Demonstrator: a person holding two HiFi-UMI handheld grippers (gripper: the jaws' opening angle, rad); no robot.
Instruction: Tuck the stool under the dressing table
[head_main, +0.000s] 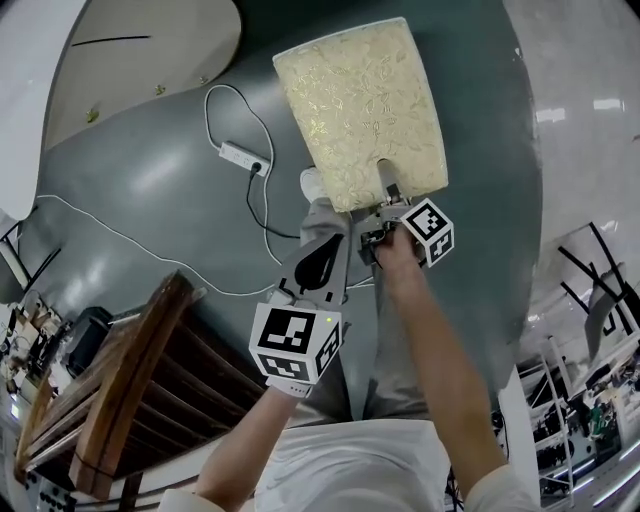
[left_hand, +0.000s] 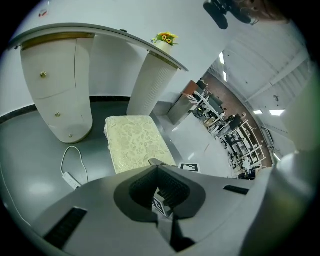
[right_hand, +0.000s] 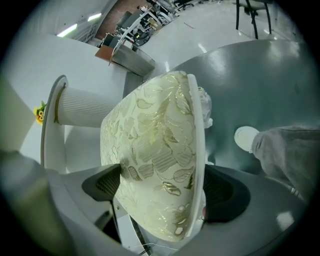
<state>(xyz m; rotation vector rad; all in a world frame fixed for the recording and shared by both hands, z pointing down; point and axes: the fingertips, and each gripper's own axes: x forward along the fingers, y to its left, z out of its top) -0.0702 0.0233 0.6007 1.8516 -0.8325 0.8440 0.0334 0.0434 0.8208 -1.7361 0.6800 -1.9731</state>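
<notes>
The left gripper (head_main: 340, 232), nearest the head with jaws together on nothing, hangs just behind the right gripper (head_main: 388, 190), which clamps the near short edge of the stool (head_main: 360, 100), its long axis pointing ahead toward the dressing table (left_hand: 125, 36), not yet under it

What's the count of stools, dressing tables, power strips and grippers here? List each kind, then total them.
Stool: 1
Dressing table: 1
Power strip: 1
Grippers: 2, the left gripper and the right gripper
Total: 5
</notes>
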